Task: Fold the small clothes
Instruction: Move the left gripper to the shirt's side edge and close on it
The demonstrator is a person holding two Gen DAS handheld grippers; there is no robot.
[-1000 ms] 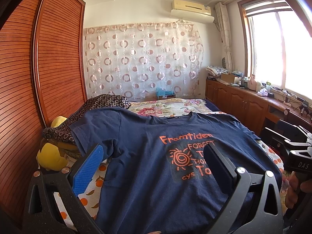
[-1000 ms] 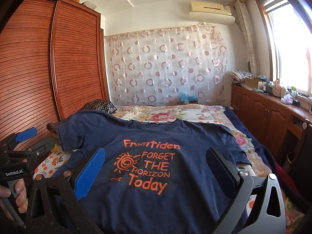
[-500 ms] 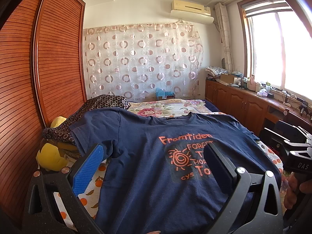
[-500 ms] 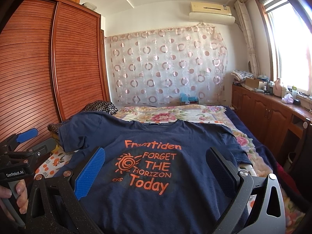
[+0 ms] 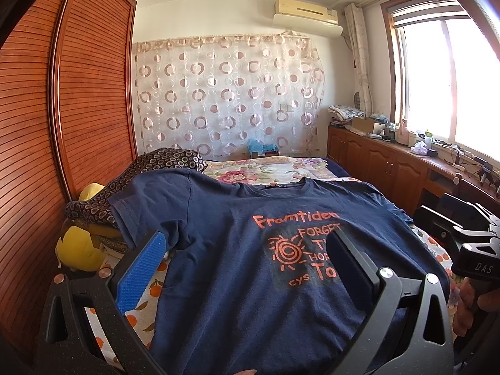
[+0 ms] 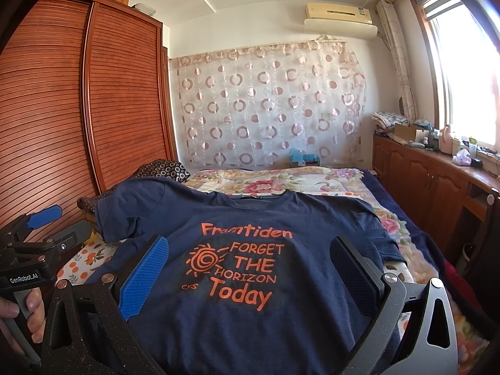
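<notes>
- Navy T-shirt (image 6: 250, 312) lies flat and print-up on the bed (image 6: 281, 178), collar at the far end, hem nearest both grippers; long axis runs straight ahead of them
- Left gripper (image 5: 247, 268) over the shirt's left half: jaws wide apart, empty
- Right gripper (image 6: 250, 275) over the print: likewise spread, empty

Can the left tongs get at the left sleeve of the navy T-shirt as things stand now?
Probably yes: the left tongs are open, and the navy cotton T-shirt's left sleeve lies uncovered ahead on the left, partly draped over the dark ring-patterned pillow.
</notes>
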